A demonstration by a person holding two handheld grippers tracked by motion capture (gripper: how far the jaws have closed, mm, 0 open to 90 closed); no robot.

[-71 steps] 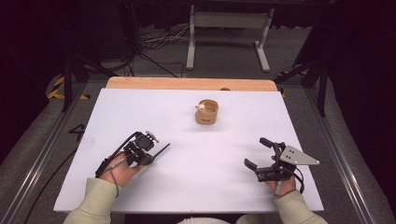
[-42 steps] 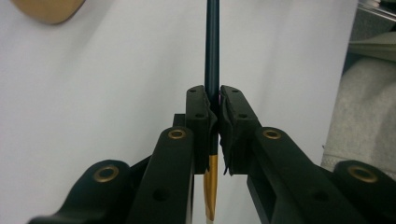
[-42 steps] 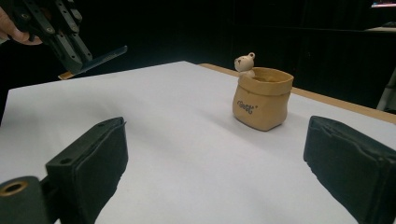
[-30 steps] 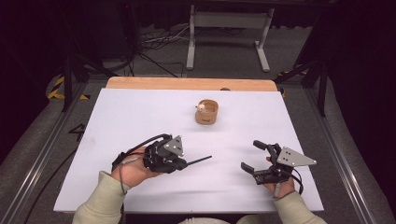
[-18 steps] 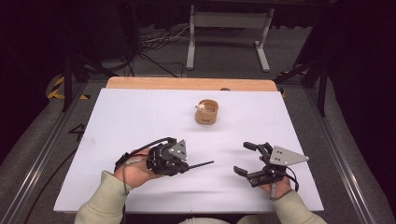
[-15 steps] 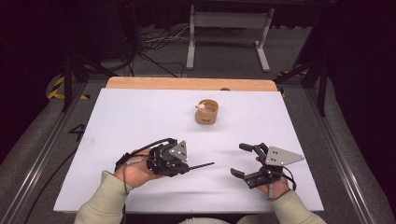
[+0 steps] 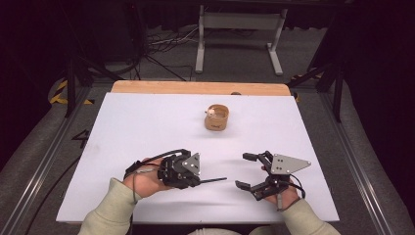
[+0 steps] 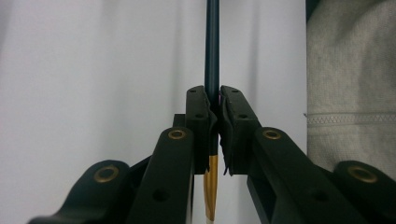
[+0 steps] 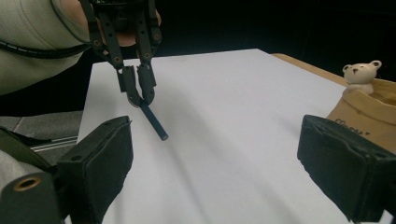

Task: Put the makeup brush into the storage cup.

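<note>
left gripper (image 7: 198,180) clamped on dark pencil (image 7: 214,180), held low over white table (image 7: 147,127), tip aimed at 3 o'clock toward right gripper (image 7: 250,171). right gripper jaws spread wide, nothing between, just been easing closed. gold pencil end (image 8: 210,186) seen behind pads in left gripper view. small bear (image 9: 359,74) in tan cup (image 7: 217,117) seen in right gripper view, cup at 12 o'clock. dark room, metal stand (image 7: 240,29) beyond.

A matt dark pen (image 9: 152,119) with a glossy gold end lies over the smooth white table (image 7: 147,122).
</note>
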